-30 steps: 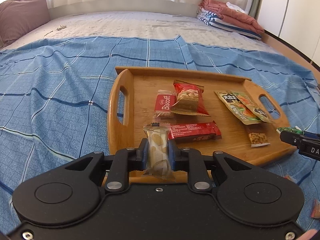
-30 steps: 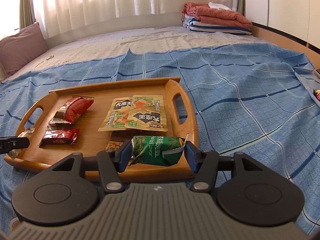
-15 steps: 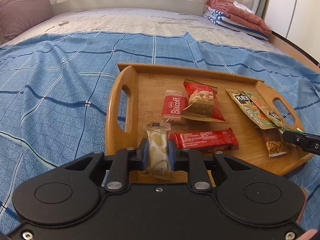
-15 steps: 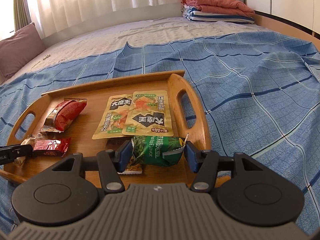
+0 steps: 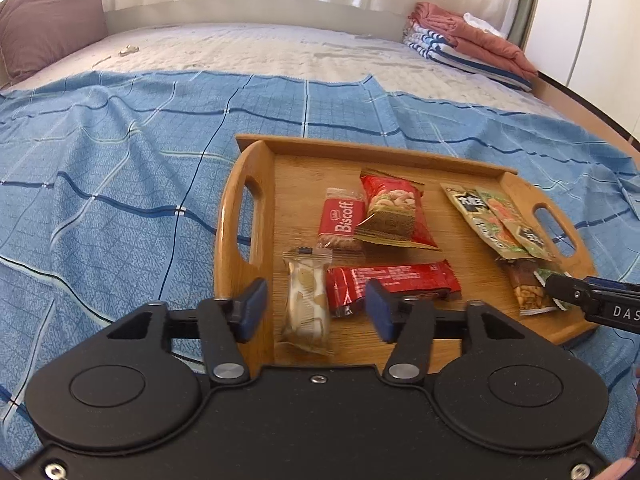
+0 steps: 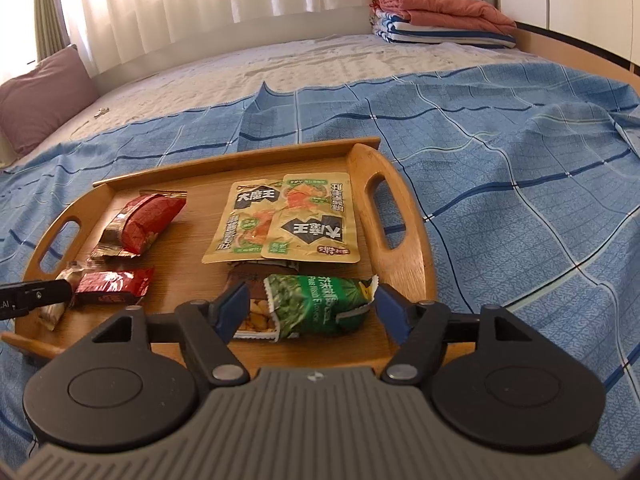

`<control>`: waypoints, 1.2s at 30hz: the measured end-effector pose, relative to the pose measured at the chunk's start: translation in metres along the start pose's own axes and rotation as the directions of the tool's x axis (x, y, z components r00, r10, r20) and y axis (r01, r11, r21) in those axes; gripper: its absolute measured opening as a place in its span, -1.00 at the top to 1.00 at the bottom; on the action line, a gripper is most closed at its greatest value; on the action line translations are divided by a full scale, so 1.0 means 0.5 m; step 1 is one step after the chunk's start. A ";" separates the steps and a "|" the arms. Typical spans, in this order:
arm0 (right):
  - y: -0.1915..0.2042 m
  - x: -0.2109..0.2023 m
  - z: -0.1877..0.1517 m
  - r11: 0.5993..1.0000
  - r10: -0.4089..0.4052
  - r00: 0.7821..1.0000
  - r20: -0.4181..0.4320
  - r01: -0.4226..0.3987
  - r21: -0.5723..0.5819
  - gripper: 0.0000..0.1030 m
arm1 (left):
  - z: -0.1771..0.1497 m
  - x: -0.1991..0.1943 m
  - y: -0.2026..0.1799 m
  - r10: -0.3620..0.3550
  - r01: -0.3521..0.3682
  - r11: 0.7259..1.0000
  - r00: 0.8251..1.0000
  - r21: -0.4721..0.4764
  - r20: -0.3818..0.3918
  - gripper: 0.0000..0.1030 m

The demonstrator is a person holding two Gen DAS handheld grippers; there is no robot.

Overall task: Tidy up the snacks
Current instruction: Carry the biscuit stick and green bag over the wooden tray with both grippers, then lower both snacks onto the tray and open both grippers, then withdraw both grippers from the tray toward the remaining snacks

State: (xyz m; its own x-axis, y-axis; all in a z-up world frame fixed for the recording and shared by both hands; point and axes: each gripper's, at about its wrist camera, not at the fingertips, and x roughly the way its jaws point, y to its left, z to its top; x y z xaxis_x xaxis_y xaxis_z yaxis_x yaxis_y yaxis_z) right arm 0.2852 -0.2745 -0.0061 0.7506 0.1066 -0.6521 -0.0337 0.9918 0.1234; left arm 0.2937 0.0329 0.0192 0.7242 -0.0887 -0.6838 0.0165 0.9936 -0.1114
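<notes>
— Snacks: where are they lying now?
— Pale biscuit pack (image 5: 306, 304) and green pea packet (image 6: 320, 305) are resting on the wooden tray (image 5: 256, 188); left tongs (image 5: 316, 310) and right tongs (image 6: 310, 312), pinching before, are both spreading clear. Both look placed.

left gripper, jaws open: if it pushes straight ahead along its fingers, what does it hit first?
Most likely the pale cracker packet, lying between the open fingers of the left gripper on the wooden tray. Just beyond and right is the red snack bar. Depth is uncertain through the fisheye.
</notes>
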 end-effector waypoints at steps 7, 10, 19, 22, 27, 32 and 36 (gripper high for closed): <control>-0.002 -0.058 -0.004 1.000 0.023 0.999 0.028 -0.023 -0.007 -0.70 | -0.015 -0.072 -0.017 -0.027 0.025 0.998 0.999 0.049 0.036 -0.55; -0.008 -0.093 -0.012 0.999 0.036 0.998 0.049 -0.035 -0.019 -0.74 | -0.031 -0.109 -0.024 -0.057 0.054 0.996 0.997 0.071 0.043 -0.60; -0.033 -0.204 -0.077 0.995 0.032 0.995 0.099 -0.023 -0.094 -0.82 | -0.102 -0.235 -0.063 -0.159 0.142 0.976 0.983 0.163 0.094 -0.73; -0.046 -0.237 -0.107 0.994 0.018 0.993 0.116 -0.006 -0.105 -0.85 | -0.136 -0.267 -0.077 -0.185 0.165 0.969 0.978 0.185 0.099 -0.77; -0.065 -0.275 -0.160 0.993 -0.018 0.991 0.131 0.034 -0.117 -0.97 | -0.196 -0.302 -0.093 -0.212 0.192 0.961 0.974 0.200 0.084 -0.81; -0.082 -0.289 -0.216 0.985 -0.070 0.991 0.118 0.087 -0.150 -1.00 | -0.252 -0.316 -0.112 -0.195 0.169 0.951 0.978 0.259 0.079 -0.85; -0.099 -0.288 -0.249 0.978 -0.111 0.989 0.100 0.127 -0.167 -1.00 | -0.284 -0.319 -0.118 -0.198 0.177 0.951 0.978 0.254 0.060 -0.85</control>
State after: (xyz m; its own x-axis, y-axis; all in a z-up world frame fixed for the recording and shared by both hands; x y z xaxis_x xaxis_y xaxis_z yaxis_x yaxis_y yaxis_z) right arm 0.0967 -0.3300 -0.0117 0.8119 -0.0120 -0.5837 -0.0480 0.9950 -0.0871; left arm 0.0795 -0.0216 0.0326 0.7466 -0.2790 -0.6040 0.3188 0.9468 -0.0432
